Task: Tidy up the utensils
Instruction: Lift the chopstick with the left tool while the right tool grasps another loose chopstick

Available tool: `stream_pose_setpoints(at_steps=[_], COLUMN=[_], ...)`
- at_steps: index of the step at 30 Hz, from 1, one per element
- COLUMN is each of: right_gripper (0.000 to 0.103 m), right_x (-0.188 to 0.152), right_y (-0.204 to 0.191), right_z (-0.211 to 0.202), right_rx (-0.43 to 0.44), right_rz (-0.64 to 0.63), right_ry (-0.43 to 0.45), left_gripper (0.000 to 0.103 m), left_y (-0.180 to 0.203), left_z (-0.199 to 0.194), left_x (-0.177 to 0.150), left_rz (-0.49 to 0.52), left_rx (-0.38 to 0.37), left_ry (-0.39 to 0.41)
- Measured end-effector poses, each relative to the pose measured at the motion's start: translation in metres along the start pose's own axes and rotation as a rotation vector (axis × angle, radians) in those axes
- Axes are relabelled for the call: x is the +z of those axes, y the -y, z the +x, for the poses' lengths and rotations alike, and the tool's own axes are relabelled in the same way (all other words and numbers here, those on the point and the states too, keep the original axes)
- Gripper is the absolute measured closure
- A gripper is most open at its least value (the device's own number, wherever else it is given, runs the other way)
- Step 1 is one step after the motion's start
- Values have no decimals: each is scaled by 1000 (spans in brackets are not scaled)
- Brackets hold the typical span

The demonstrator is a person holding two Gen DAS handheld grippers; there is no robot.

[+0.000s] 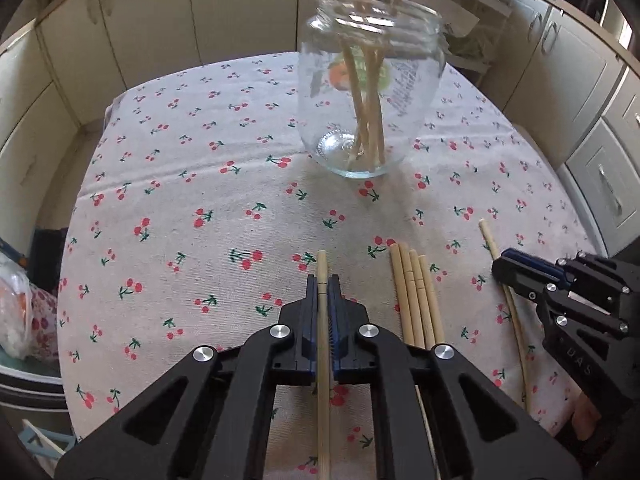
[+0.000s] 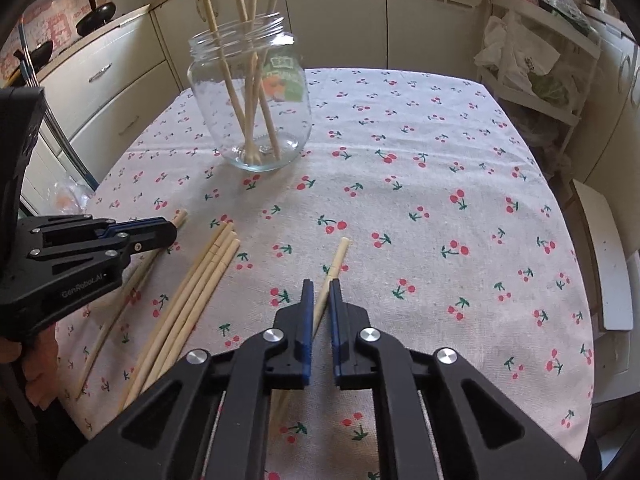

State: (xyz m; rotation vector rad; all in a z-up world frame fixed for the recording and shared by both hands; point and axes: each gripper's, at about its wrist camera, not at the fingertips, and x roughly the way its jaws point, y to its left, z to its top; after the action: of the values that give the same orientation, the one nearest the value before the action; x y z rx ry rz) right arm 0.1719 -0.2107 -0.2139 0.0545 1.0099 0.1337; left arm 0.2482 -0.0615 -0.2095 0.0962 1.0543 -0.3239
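Note:
A clear glass jar [image 1: 368, 92] [image 2: 252, 100] stands at the far side of the cherry-print tablecloth [image 1: 200, 200] [image 2: 440, 160] and holds several wooden chopsticks upright. My left gripper [image 1: 322, 278] [image 2: 170, 232] is shut on a single chopstick [image 1: 322, 264] [image 2: 182, 216] that lies on the cloth. My right gripper [image 2: 320, 282] [image 1: 500, 266] is shut on another lone chopstick [image 2: 340, 252] [image 1: 490, 236], also lying on the cloth. Between the two grippers lies a loose bundle of several chopsticks [image 1: 416, 300] [image 2: 200, 280].
Cream cabinets [image 1: 140, 20] [image 2: 100, 92] ring the table. A white rack with plastic bags [image 2: 532, 64] stands beyond the table's far right corner. A plastic bag [image 1: 16, 312] sits off the left edge. The table edge runs close in front of both grippers.

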Motion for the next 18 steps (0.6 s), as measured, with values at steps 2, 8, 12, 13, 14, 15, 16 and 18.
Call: stream_pose_setpoints(at_steps=[2,8,12,13,14,15,16,18], right_gripper=[97,98,98,98,98,97,98,97], right_x=[-2,-15,-18,-19,-19,-20,-20,-22], right_y=[1,-19,-26,-27,-26,-26,-25,-25], right_z=[-1,-7,-8,-8,-8,-8,-8,-9], right_rx=[19,34,7,4,4,5,6,5], right_rz=[13,-45,-72,-75,-74,-69,-66,-63], right_ry=[-2,4,18,22,25,29,33,43], left_gripper=[98,98,98,98,98,98,98,98], left_y=[-5,-17,-19,-19,-19,-19,-19,-17], left_z=[-10,-55,-85,-94,-99,-104,-109,-117], left_x=[0,8,22,27,31,36,41,50], left_rz=[-28,-127,-166,-178,-185,-194,-201,-215], left_rx=[-8,-92,-119,-125,-129,-134,-138,-149], left_ry=[36,241,390,439,471,507,533,584])
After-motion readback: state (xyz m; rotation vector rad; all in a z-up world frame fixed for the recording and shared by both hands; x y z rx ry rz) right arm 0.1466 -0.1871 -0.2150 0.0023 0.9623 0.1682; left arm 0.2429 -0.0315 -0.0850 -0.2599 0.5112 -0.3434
